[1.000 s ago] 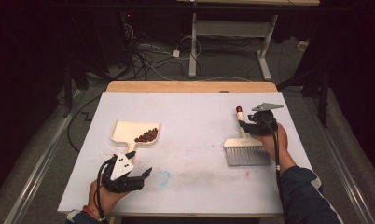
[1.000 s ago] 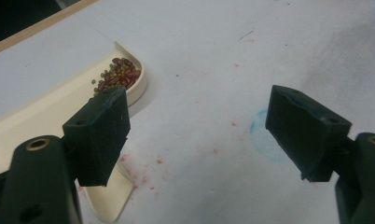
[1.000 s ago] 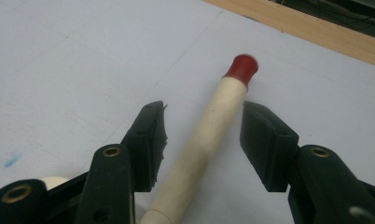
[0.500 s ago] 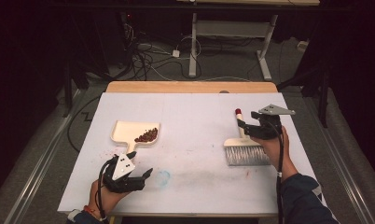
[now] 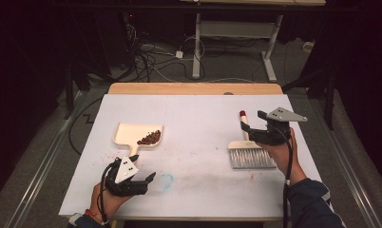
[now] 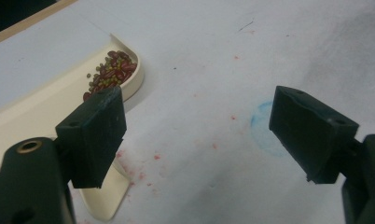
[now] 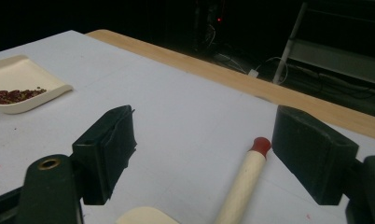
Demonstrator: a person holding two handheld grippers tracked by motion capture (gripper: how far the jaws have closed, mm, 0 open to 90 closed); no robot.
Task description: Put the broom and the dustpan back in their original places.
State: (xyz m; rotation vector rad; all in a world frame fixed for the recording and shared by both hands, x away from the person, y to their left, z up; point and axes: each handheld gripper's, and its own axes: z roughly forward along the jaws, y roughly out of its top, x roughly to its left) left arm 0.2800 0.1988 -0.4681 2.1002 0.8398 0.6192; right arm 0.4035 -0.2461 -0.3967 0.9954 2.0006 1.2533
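High view: the brush [image 5: 250, 151] lies on the white tabletop [image 5: 198, 118] at about four o'clock, its red-tipped handle pointing toward twelve. The right gripper [image 5: 261, 132] hovers over that handle, its fingers [image 7: 314, 154] having just been opening and now wide apart, the handle below and between them, untouched. At eight o'clock the dustpan [image 5: 132, 134] holds beans [image 5: 149, 138]; the left gripper [image 5: 137, 183], fingers apart and empty, sits just beside its handle.
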